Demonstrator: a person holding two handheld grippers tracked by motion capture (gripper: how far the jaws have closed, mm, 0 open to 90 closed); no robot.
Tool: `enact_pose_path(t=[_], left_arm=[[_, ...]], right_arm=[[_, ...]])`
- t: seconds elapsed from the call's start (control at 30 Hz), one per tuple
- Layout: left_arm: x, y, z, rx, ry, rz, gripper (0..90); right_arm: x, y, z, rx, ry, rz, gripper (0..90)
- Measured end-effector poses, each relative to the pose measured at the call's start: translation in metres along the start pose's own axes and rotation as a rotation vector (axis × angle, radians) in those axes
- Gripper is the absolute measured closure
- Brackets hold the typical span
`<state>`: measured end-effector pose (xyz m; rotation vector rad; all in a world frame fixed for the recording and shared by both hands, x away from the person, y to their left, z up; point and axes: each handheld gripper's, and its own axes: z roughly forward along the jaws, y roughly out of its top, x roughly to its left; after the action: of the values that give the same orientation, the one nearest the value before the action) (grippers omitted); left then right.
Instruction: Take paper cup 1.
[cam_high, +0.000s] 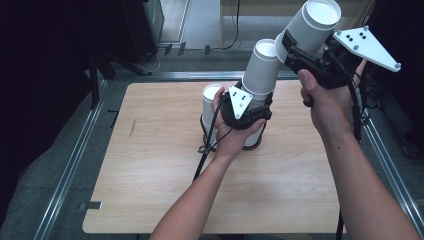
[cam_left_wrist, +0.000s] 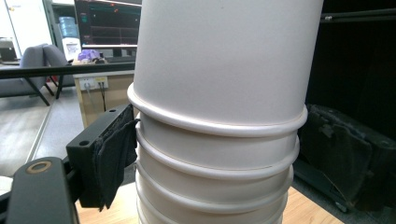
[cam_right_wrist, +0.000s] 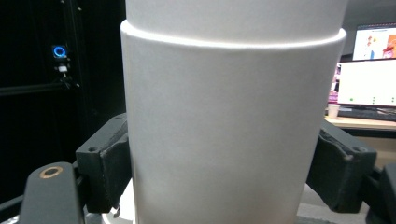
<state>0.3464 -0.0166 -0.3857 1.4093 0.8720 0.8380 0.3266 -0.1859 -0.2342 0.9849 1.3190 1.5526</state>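
Separation of paper cups is under way. Right gripper (cam_high: 294, 49) fingers (cam_right_wrist: 105, 170) clamp a lifted cup (cam_high: 312, 27), raised clear and tilted above the surface (cam_high: 150, 165). Left gripper (cam_high: 247, 111) fingers (cam_left_wrist: 112, 156) close on the nested stack (cam_high: 261, 67), which stands on the surface. Another cup (cam_high: 211, 100) stands just beside the stack. Judged status: one cup freed; several nested cups remain to pull.

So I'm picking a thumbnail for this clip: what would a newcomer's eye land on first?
Probably the white paper cups lifted high at the table's far right, clamped in the right gripper. Next, the tall stack of cups standing mid-table, gripped low down by the left gripper. A lone cup stands just left of that stack.
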Motion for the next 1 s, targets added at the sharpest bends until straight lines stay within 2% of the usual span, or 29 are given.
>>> enact_pose_path(t=[0.23, 0.43, 0.7, 0.87, 1.0], left_arm=[[0.001, 0.002, -0.002, 0.004, -0.011, -0.023, 9.7], [-0.004, 0.003, -0.005, 0.012, -0.020, 0.004, 2.9], [-0.005, 0.004, -0.012, 0.018, -0.032, 0.002, 2.7], [-0.004, 0.003, -0.023, 0.018, -0.047, -0.008, 1.8], [-0.002, 0.002, -0.029, 0.018, -0.059, -0.014, 1.8]], right_arm=[[-0.010, -0.008, -0.008, -0.002, -0.016, 0.004, 18.1], [-0.019, -0.010, -0.016, -0.011, -0.028, 0.020, 18.0], [-0.026, -0.020, -0.023, 0.005, -0.047, 0.005, 18.0], [-0.030, -0.038, -0.028, 0.030, -0.052, 0.002, 18.0], [-0.031, -0.052, -0.031, 0.047, -0.055, -0.020, 17.9]])
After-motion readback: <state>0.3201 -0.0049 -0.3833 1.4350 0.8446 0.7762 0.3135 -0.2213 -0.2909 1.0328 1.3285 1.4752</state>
